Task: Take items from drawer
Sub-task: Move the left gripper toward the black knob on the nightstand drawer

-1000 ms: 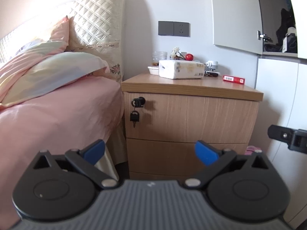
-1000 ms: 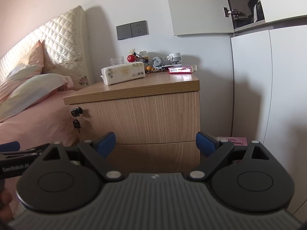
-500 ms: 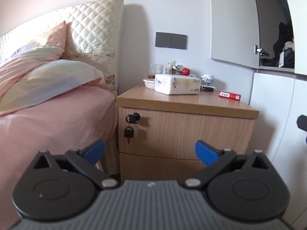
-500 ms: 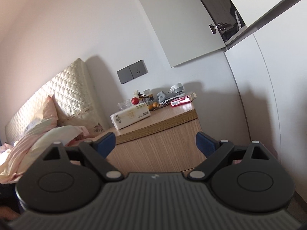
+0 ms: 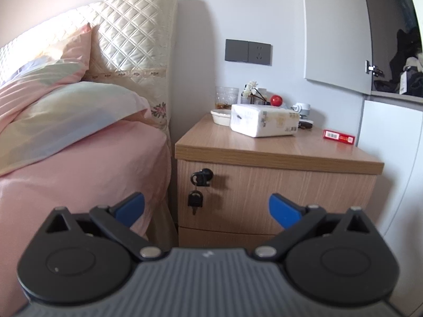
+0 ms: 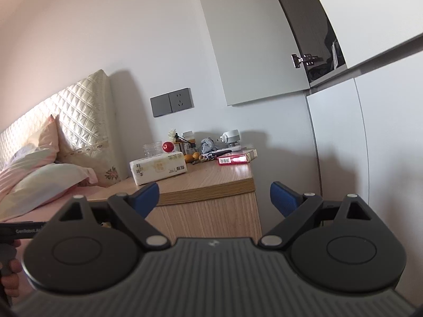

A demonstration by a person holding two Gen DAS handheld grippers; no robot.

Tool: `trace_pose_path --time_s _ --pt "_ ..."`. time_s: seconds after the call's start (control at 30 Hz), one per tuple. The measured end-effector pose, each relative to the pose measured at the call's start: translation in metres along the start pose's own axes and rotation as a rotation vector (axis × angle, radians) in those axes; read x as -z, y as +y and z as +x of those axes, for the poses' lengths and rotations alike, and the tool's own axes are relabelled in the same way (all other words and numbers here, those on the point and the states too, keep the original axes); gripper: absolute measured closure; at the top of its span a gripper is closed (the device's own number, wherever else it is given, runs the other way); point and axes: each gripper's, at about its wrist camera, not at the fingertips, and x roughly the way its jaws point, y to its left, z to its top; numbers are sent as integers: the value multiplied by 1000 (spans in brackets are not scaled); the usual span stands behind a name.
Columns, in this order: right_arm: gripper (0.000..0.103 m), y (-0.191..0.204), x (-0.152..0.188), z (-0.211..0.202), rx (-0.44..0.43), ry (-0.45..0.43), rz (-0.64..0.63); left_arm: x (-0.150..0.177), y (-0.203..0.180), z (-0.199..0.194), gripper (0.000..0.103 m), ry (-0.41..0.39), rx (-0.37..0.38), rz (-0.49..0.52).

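A light wood nightstand (image 5: 277,192) stands beside the bed, its top drawer (image 5: 290,195) shut, with a black key (image 5: 201,178) in the lock and a second key (image 5: 195,201) hanging below it. My left gripper (image 5: 206,208) is open and empty, some way in front of the drawer face. My right gripper (image 6: 214,196) is open and empty, tilted upward, facing the nightstand's right front corner (image 6: 248,185). The drawer's contents are hidden.
On the nightstand top lie a white tissue pack (image 5: 264,124), a red box (image 5: 338,136), a dish (image 5: 220,116), a glass (image 5: 226,95) and small clutter. A pink bed (image 5: 79,174) is on the left. White wardrobe doors (image 6: 370,158) are on the right; an upper cabinet door (image 5: 335,31) hangs open.
The left gripper's view shifted so the nightstand sits further right, the lock nearer centre. The right gripper tilted upward; its view now shows more wall and less of the drawer fronts.
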Motion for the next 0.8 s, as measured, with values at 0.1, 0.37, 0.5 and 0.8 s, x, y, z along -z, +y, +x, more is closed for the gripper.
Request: trace_pose_path --time_s 0.1,0.37,0.5,0.8 --pt "10 4 -1 20 -13 42 -46 0 7 15 0 21 21 -5" --pt "11 -19 18 79 -45 131 -50 4 18 57 0 67 46 8" --pt "11 -38 27 97 -124 161 -41 2 31 81 0 77 40 1" --pt "11 -69 44 138 -250 190 -67 12 48 133 0 76 99 69"
